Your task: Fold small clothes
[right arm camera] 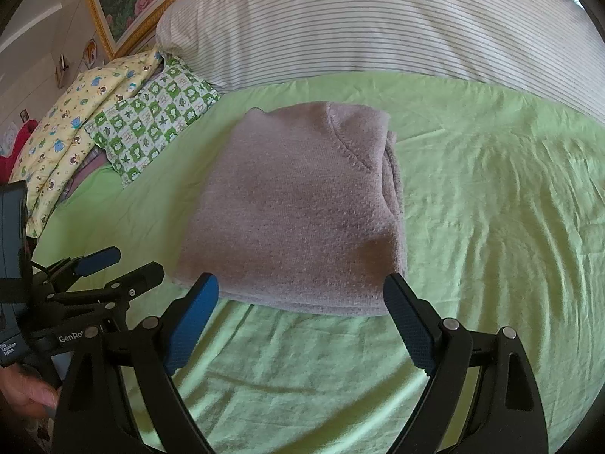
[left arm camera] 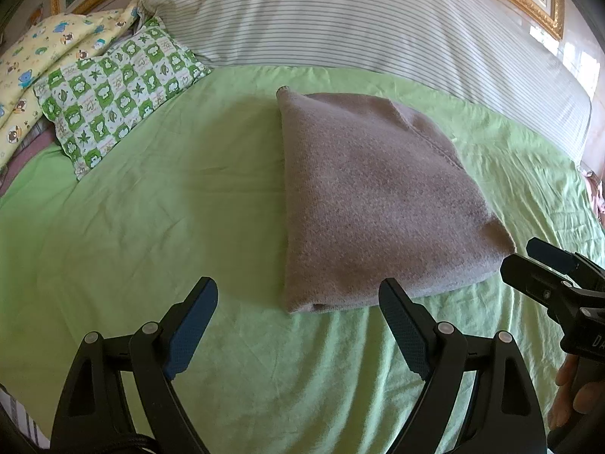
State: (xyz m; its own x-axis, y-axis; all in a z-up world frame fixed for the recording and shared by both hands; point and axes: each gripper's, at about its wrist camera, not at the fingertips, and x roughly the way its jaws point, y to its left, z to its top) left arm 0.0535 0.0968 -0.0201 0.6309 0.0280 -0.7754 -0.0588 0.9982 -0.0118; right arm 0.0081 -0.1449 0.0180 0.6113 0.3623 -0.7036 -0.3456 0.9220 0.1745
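A grey knitted garment lies folded into a thick rectangle on the green bed sheet; it also shows in the right wrist view. My left gripper is open and empty, just short of the garment's near left corner. My right gripper is open and empty at the garment's near edge. Each gripper shows at the edge of the other's view, the right one and the left one, both open.
A large striped pillow lies across the back of the bed. A green checked pillow and a yellow cartoon-print pillow lie at the back left. The sheet is wrinkled to the right of the garment.
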